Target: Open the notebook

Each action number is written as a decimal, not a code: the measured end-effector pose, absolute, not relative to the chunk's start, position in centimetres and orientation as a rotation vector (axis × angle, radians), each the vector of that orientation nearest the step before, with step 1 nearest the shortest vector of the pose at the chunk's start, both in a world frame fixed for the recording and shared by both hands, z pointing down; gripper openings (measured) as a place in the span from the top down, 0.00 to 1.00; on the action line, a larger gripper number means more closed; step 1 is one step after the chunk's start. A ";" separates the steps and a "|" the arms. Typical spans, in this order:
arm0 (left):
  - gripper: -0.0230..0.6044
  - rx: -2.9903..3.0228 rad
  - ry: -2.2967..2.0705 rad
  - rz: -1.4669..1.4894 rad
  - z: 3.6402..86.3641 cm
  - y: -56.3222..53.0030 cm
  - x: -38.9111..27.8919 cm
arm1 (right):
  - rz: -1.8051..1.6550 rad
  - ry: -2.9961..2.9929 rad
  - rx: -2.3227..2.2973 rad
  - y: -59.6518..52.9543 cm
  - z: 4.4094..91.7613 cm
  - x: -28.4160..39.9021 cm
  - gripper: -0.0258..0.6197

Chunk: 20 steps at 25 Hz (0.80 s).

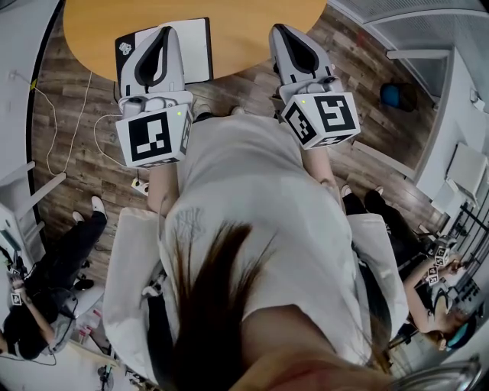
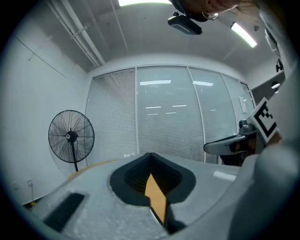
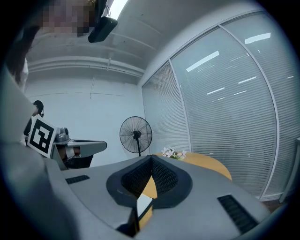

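The notebook (image 1: 195, 47) — white-covered, dark-edged — lies flat on the round wooden table (image 1: 252, 23), near its edge.

Grippers: two; left gripper (image 1: 163, 32); right gripper (image 1: 278, 30)
Marker cubes (image 1: 153, 137): two; one per gripper
Notebook (image 1: 196, 50): one
Round table (image 1: 244, 30): one
Pedestal fan (image 2: 71, 137): one
Flower bunch (image 3: 172, 153): one
Other persons (image 1: 46, 275) nearby: two
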<state>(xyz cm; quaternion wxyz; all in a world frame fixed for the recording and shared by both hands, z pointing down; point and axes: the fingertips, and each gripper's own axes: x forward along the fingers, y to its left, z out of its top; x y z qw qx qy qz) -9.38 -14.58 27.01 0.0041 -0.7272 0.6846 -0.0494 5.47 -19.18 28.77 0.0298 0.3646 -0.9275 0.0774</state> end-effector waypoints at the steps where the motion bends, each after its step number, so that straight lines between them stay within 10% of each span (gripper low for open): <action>1: 0.94 -2.283 2.144 -0.156 27.2 -14.6 -8.8 | 0.237 -2.858 1.123 -19.2 28.8 5.9 0.96; 20: 0.94 -2.267 2.160 -0.201 28.2 -14.1 -6.5 | 0.265 -2.878 1.084 -18.8 30.1 7.5 0.96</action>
